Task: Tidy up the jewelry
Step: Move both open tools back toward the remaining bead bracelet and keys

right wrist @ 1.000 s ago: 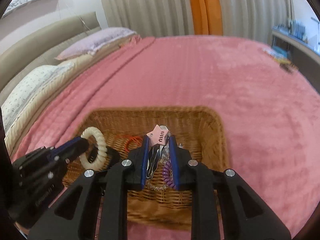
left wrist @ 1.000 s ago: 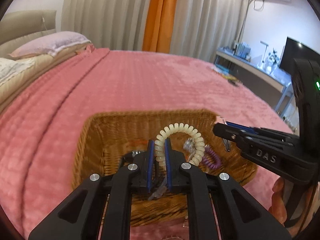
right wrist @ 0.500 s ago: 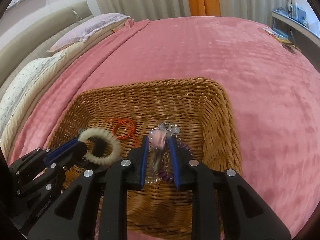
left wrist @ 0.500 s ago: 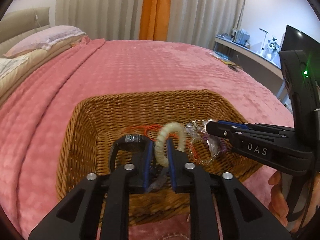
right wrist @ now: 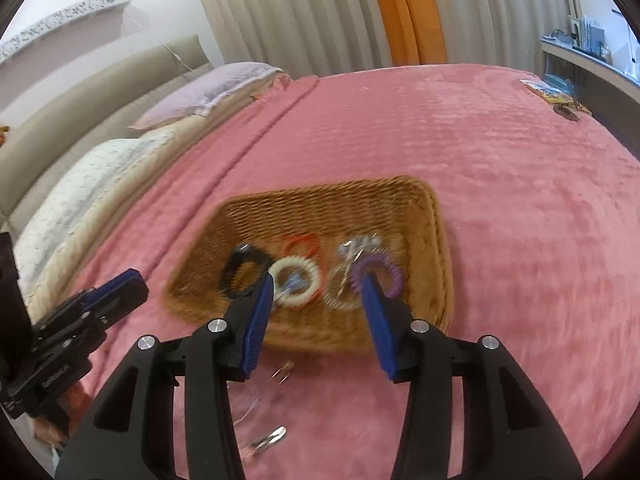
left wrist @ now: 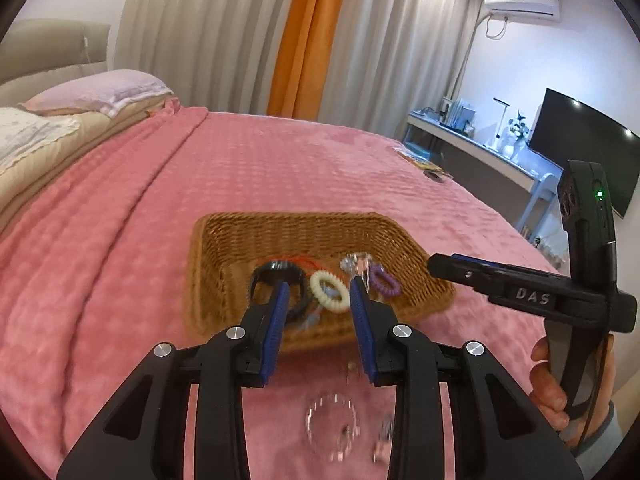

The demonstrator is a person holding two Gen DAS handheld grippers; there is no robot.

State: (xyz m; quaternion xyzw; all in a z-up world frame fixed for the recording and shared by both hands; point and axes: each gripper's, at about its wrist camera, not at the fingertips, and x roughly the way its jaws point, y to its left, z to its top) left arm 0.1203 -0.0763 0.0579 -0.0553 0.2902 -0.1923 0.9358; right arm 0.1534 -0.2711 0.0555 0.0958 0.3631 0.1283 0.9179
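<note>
A wicker basket (left wrist: 224,248) (right wrist: 424,216) sits on the pink bedspread. In it lie a cream coil hair tie (left wrist: 329,291) (right wrist: 296,278), a black ring (left wrist: 280,274) (right wrist: 242,266), a purple coil tie (left wrist: 384,282) (right wrist: 378,276), an orange band (right wrist: 300,242) and silver pieces (left wrist: 356,262) (right wrist: 356,246). My left gripper (left wrist: 320,292) is open and empty, above the basket's near edge. My right gripper (right wrist: 318,280) is open and empty, also above the near edge; it shows in the left wrist view (left wrist: 436,266).
Small clear and silver jewelry pieces (left wrist: 332,428) (right wrist: 272,436) lie on the bedspread in front of the basket. Pillows (left wrist: 96,92) are at the far left. A desk with a dark screen (left wrist: 580,140) stands at the right.
Both grippers opened and pulled back up from the basket. The cream coil tie left my left gripper and the pink star clip left my right gripper; both went into the basket.
</note>
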